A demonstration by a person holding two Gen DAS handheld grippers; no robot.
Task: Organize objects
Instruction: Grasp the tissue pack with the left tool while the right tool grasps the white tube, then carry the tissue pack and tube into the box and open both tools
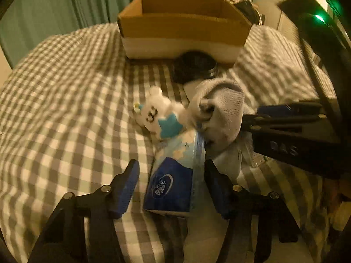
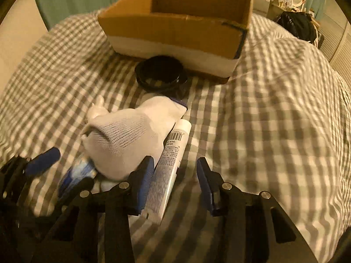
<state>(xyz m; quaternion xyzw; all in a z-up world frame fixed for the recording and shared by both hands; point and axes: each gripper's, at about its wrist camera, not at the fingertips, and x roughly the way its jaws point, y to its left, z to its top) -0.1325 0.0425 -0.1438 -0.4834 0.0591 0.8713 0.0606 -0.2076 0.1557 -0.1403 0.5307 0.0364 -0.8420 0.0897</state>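
A blue tissue pack (image 1: 173,177) lies on the checked bed cover between the open fingers of my left gripper (image 1: 172,172). A white plush bear (image 1: 158,114) and a white sock (image 1: 221,114) lie just beyond it. My right gripper (image 2: 174,171) is open around the lower end of a white tube (image 2: 169,166). The sock (image 2: 129,135) lies left of the tube. A black round tin (image 2: 161,73) sits in front of an open cardboard box (image 2: 175,28). The box (image 1: 182,25) and the tin (image 1: 194,66) also show in the left wrist view.
The checked bed cover (image 2: 274,114) spreads wide to the right and left. Green curtains (image 1: 54,6) hang behind the bed. The right gripper's body (image 1: 291,135) crosses the left wrist view at the right. Dark clutter (image 2: 296,24) sits beyond the bed's far right.
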